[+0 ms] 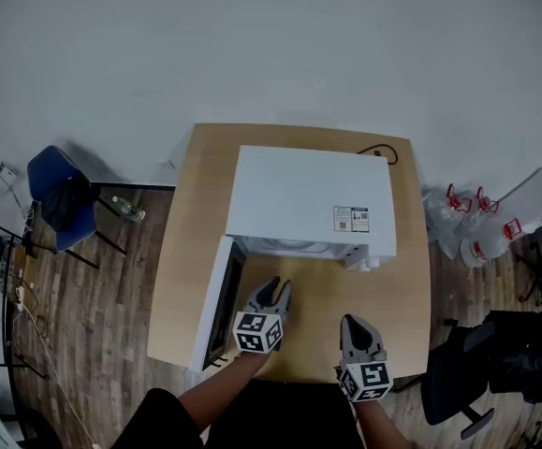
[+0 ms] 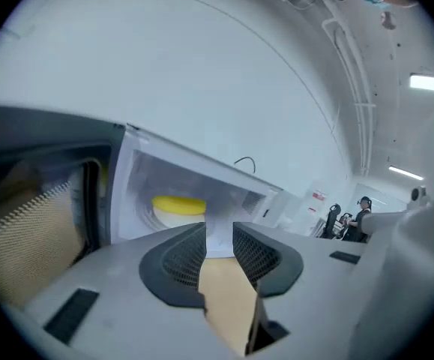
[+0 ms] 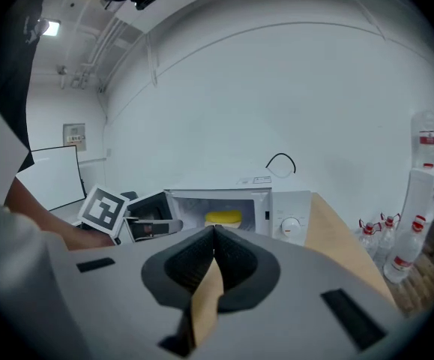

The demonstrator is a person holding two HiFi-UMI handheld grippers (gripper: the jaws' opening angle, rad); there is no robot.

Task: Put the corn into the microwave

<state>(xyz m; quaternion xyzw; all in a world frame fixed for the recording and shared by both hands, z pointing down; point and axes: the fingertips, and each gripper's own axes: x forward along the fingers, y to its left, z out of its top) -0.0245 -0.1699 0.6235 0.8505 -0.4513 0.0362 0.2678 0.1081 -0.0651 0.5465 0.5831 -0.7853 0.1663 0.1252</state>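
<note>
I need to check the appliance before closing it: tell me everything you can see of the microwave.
The microwave is a white box standing on the wooden table. Its door is swung open to the left in the head view. A round dial sits on its right front. The yellow corn lies inside. A label is stuck on top; a black cable curls behind it.

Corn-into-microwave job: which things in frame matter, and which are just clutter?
Job: corn, already inside the microwave; its door, open; left gripper, open and empty; right gripper, shut and empty.
Lying about: blue chair; black chair; bottles on the floor; cable behind the microwave.
</note>
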